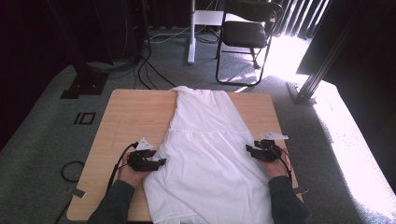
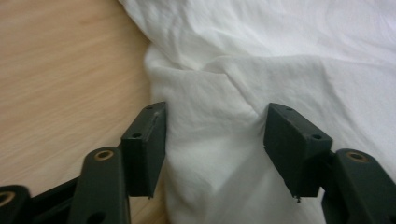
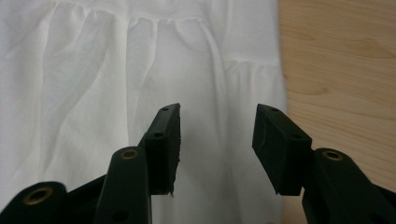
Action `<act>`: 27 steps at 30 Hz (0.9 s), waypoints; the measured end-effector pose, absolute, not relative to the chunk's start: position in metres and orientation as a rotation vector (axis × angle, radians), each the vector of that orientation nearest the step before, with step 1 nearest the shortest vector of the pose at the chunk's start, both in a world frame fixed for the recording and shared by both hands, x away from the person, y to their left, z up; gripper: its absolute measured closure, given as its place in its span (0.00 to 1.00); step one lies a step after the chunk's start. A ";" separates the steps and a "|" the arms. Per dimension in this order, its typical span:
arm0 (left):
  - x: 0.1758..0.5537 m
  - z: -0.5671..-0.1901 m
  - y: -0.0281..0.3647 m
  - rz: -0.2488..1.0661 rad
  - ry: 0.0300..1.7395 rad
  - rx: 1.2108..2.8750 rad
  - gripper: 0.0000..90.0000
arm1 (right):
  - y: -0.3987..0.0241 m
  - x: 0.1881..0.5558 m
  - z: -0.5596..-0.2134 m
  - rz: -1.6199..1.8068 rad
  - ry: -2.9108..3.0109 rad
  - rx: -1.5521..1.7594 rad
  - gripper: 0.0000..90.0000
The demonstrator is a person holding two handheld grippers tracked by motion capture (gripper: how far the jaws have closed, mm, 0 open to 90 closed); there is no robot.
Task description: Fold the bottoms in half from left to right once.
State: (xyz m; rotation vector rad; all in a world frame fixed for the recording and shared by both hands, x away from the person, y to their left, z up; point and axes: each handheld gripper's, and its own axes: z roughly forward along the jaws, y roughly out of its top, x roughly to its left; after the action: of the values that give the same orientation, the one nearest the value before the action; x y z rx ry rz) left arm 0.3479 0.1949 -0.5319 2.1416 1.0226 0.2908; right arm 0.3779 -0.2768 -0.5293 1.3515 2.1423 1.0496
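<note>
Across the middle of the wooden tabletop (image 1: 126, 112) in the high view lies a white garment (image 1: 205, 154), spread flat from the far edge to the near edge, narrow at the far end and wide near. The left claw (image 1: 161, 162) sits at its left edge, the right claw (image 1: 248, 149) at its right edge, each in a dark-sleeved hand. Beyond the far edge stand a black folding chair (image 1: 245, 32) and a white post (image 1: 191, 32) on grey carpet, with cables trailing to the left.

Seen from the left gripper view, the left claw (image 2: 212, 135) has its jaws apart over a rumpled fold of the garment (image 2: 280, 56), bare tabletop (image 2: 60, 70) to the left.

From the right gripper view, the right claw (image 3: 217, 140) also stands apart above the gathered garment (image 3: 93, 79), pressing nothing, with tabletop (image 3: 341, 65) at right.
</note>
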 end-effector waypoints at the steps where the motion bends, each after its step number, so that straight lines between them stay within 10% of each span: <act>1: 0.348 -0.534 0.193 0.287 1.022 2.148 0.50 | -0.273 0.382 -0.531 1.031 2.155 1.346 0.57; 8: 0.346 -0.533 0.193 0.293 0.986 2.191 0.98 | -0.267 0.394 -0.533 0.929 2.169 1.342 1.00; 27: 0.291 -0.540 0.226 0.363 0.950 2.261 0.99 | -0.288 0.342 -0.557 0.844 2.065 1.407 1.00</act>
State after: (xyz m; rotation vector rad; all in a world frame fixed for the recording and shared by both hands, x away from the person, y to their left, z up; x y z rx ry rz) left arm 0.2906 0.2260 -0.5405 2.2612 0.9500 0.3625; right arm 0.3415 -0.2881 -0.5565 1.4074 2.0651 0.8438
